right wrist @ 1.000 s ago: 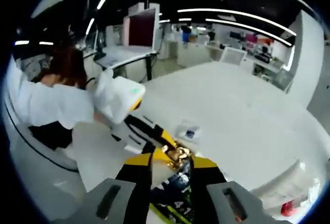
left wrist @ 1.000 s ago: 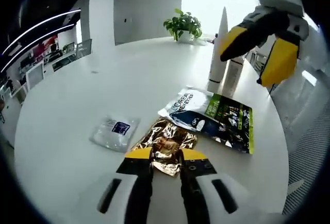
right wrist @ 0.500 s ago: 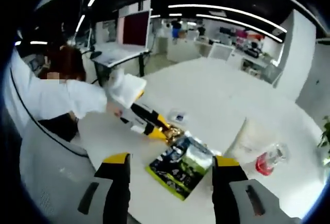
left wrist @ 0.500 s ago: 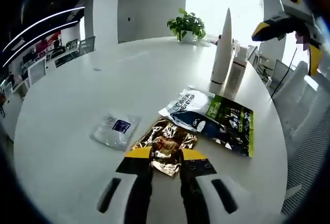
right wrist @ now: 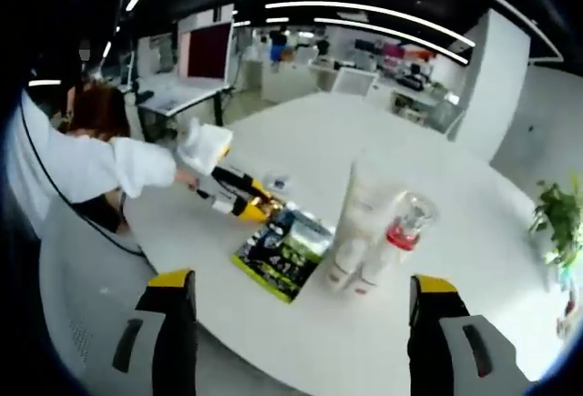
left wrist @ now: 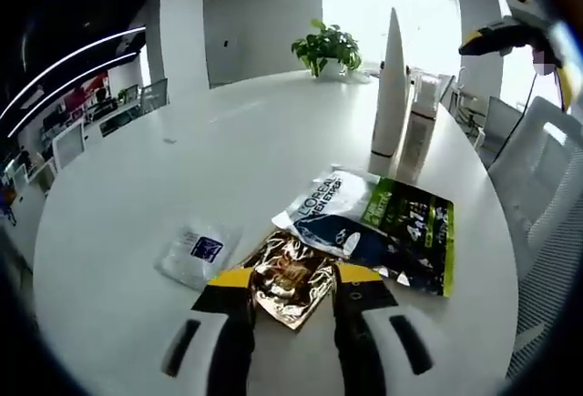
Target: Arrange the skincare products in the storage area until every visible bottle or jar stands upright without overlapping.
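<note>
Standing upright near the table's (left wrist: pixel 137 187) far edge are the tube (left wrist: pixel 391 86) and bottle (left wrist: pixel 417 123), while three sachets lie flat; the left gripper (left wrist: pixel 291 279) straddles the gold sachet (left wrist: pixel 291 273), unclamped, and the right gripper (right wrist: pixel 301 291) hangs wide open.

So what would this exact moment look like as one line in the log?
left gripper: open around gold sachet | right gripper: open, held off the table | two tubes: upright | green-black sachet: flat

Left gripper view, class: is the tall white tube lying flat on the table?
No, the tall white tube stands upright on the table, beside a shorter bottle.
</note>
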Demonstrator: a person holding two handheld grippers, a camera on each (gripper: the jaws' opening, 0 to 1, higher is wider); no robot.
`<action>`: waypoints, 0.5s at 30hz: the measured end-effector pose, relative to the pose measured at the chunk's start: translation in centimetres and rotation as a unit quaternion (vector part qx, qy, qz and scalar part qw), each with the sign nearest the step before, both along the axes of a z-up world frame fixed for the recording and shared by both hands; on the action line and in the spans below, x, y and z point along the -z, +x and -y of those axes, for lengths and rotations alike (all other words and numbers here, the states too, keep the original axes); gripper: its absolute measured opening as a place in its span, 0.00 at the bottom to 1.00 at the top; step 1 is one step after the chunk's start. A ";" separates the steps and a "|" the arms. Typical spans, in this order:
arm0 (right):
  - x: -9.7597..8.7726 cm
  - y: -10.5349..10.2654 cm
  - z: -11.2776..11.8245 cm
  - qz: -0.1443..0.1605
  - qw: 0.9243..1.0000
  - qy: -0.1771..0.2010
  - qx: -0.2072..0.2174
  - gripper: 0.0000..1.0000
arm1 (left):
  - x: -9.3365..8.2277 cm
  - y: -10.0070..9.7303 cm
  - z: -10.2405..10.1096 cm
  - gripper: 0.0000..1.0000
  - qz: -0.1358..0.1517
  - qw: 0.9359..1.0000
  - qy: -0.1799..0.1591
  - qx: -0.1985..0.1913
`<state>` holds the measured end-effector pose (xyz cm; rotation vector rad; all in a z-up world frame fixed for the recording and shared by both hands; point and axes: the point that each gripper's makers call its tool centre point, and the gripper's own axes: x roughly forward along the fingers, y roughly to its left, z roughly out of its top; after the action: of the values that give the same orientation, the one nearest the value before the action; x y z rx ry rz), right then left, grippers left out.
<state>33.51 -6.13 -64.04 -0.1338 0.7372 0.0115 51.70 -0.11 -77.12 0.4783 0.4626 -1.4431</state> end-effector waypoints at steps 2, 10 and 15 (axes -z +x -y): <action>0.0 -0.2 0.2 0.000 1.000 -0.001 0.002 0.99 | -0.8 -0.1 -0.3 0.41 0.001 1.000 -0.001 -0.001; 0.7 -1.2 1.1 -0.013 1.000 -0.014 0.007 0.99 | -6.0 -0.8 -2.5 0.65 -0.013 0.999 -0.021 -0.023; 1.0 -1.6 1.5 -0.017 1.000 -0.010 0.004 1.00 | -8.0 -2.7 -4.1 0.80 -0.009 1.000 -0.011 0.000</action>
<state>31.90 -7.64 -65.01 -0.1507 0.7719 -0.0022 49.03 4.01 -69.08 0.4480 0.4602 -1.4510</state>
